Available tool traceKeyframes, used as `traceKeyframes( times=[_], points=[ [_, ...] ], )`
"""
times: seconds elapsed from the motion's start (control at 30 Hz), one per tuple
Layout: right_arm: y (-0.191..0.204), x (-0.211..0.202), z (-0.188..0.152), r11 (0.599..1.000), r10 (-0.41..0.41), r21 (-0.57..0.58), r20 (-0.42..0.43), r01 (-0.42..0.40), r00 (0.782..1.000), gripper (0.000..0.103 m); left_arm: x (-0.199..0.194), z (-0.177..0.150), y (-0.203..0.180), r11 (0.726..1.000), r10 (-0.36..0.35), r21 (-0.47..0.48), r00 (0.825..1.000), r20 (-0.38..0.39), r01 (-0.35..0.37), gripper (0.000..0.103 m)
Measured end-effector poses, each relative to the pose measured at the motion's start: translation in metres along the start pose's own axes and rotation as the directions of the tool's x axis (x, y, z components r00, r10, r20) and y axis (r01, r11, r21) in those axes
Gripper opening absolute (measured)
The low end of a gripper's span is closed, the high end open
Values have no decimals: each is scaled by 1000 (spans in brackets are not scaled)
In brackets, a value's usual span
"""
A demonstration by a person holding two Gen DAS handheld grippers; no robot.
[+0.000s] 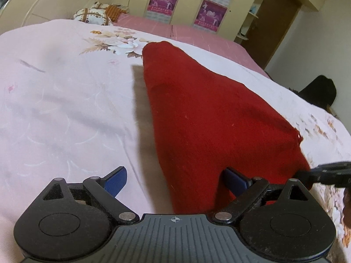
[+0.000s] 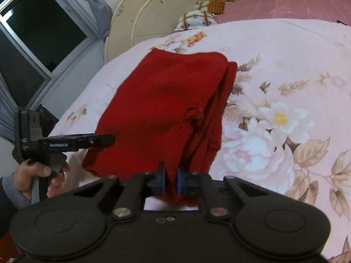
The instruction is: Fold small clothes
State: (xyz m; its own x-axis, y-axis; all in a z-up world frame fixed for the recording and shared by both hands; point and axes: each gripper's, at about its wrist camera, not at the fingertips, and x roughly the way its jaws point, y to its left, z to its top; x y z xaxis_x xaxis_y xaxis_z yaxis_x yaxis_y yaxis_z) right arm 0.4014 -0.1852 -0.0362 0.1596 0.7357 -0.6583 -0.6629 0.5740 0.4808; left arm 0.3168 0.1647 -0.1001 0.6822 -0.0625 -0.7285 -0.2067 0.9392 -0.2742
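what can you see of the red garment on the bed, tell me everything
The red garment is a plain deep-red piece of what looks like soft knit fabric, with no print. It is folded into layers, whose stacked edges show along one side. It lies on the floral bedspread, its near end lifted. The right gripper is shut on that near edge, with fabric bunched between its blue pads. The left gripper is open, with the cloth running between its spread fingers. A loose thread shows at one corner.
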Motion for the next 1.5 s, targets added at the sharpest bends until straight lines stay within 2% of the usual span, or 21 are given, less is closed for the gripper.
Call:
traceKeyframes(
  times=[0.1, 0.27, 0.4, 0.53, 0.57, 0.63, 0.73, 0.8, 0.87, 0.9, 0.93, 0.97, 1.03, 1.17, 1.23, 1.27, 1.3, 1.4, 1.47, 1.5],
  points=[
    [-2, -9, 1, 999, 8, -39, 6, -8, 1000, 8, -2, -1, -3, 1000, 4, 19, 1000, -6, -4, 95],
    [-7, -2, -3, 995, -37, -93, -32, 34, 999, 8, -1, -4, -2, 1000, 12, 25, 1000, -16, -11, 95],
    [-12, 3, -6, 997, -46, -71, -31, 44, 998, 9, -2, -7, -1, 1000, 17, 22, 1000, -15, -16, 95],
    [-6, -1, -7, 994, -78, -75, -30, 76, 996, 17, -12, -8, 1, 1000, 18, -13, 1000, 2, -18, 95],
    [-1, -7, -6, 992, -91, -86, -15, 89, 996, 23, -17, -9, -1, 1000, 12, -15, 1000, 16, -12, 95],
    [10, -24, -1, 990, -87, -108, 56, 93, 995, 24, -24, -9, -5, 1000, 4, -10, 999, 32, -4, 95],
    [20, -34, 13, 989, -66, -125, 136, 83, 988, 24, -21, -14, -12, 1000, 6, 12, 1000, 17, -7, 95],
    [26, -24, 20, 982, -90, -151, 133, 110, 987, 23, -14, -21, -16, 1000, 9, 28, 1000, -16, -9, 95],
    [28, -8, 21, 974, -122, -177, 105, 139, 987, 20, -8, -28, -20, 997, 43, 62, 998, -38, -40, 95],
    [28, 4, 19, 962, -178, -195, 71, 189, 981, 16, -10, -28, -21, 997, 47, 63, 998, -35, -45, 95],
    [26, 16, 17, 943, -253, -216, 26, 252, 967, 15, -15, -26, -20, 998, 40, 47, 999, -25, -38, 95],
    [28, 18, 15, 935, -269, -232, 34, 269, 963, 16, -23, -21, -20, 999, 24, 29, 1000, 9, -25, 95],
    [34, 3, 14, 946, -225, -215, 106, 243, 969, 18, -33, -7, -18, 999, 28, 17, 997, 77, -29, 95],
    [38, -2, 23, 950, -217, -182, 194, 253, 957, 18, -18, 18, -14, 992, 127, -33, 986, 107, -124, 95],
    [38, 10, 28, 944, -240, -188, 174, 272, 955, 19, 3, 21, -5, 987, 148, -74, 988, 35, -145, 95],
    [36, 21, 30, 935, -276, -194, 130, 297, 952, 19, 12, 20, -1, 987, 124, -101, 992, 7, -122, 99],
    [33, 33, 30, 925, -310, -205, 74, 319, 948, 19, 16, 18, 3, 984, 122, -129, 993, -6, -122, 103],
    [36, 35, 30, 917, -334, -212, 50, 336, 941, 20, 2, 15, -4, 982, 160, -99, 987, 2, -159, 103],
    [38, 22, 29, 922, -337, -182, 58, 342, 940, 27, -15, 9, -12, 984, 172, -45, 984, 35, -171, 103],
    [38, 14, 27, 915, -355, -177, 72, 362, 932, 42, -24, 5, -13, 985, 174, -30, 984, 48, -173, 103]
  ],
)
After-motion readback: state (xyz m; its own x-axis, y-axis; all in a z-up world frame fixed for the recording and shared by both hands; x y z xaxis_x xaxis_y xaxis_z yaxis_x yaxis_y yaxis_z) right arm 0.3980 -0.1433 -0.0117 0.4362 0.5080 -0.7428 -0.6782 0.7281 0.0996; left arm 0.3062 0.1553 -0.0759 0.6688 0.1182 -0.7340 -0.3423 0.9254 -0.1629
